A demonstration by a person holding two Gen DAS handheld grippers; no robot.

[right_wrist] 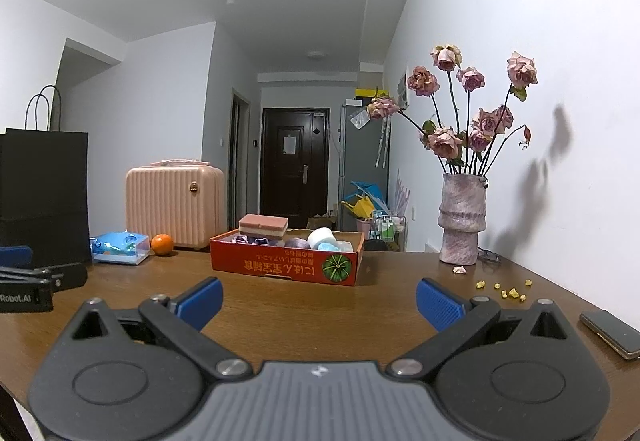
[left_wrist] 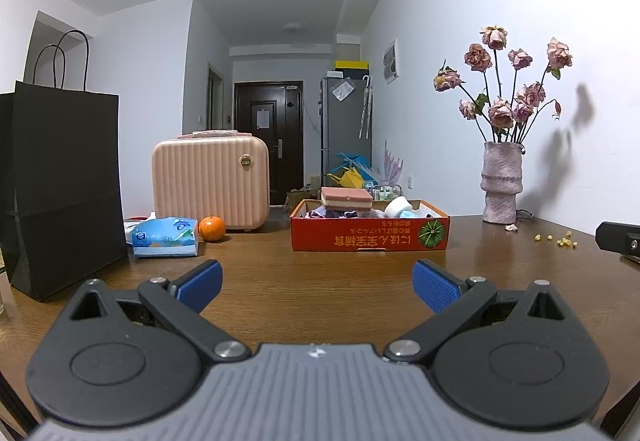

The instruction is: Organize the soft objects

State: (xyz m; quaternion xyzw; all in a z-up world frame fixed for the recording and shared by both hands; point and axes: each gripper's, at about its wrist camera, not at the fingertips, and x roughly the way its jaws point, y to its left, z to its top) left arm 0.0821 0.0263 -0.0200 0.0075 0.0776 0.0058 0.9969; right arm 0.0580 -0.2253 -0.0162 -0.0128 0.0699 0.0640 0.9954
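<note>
A red cardboard box (left_wrist: 370, 237) stands on the brown table, holding a pink layered sponge (left_wrist: 346, 199), a white roll (left_wrist: 398, 207) and purple cloth pieces. It also shows in the right wrist view (right_wrist: 286, 263), with the sponge (right_wrist: 263, 226) on top. A blue tissue pack (left_wrist: 165, 236) lies to the left, next to an orange (left_wrist: 211, 228). My left gripper (left_wrist: 318, 287) is open and empty, low over the table in front of the box. My right gripper (right_wrist: 319, 301) is open and empty, also short of the box.
A black paper bag (left_wrist: 60, 181) stands at the left, a pink case (left_wrist: 210, 183) behind the orange. A vase of dried roses (right_wrist: 462, 219) stands at the right near the wall, with yellow crumbs (right_wrist: 508, 291) and a phone (right_wrist: 612, 333) nearby.
</note>
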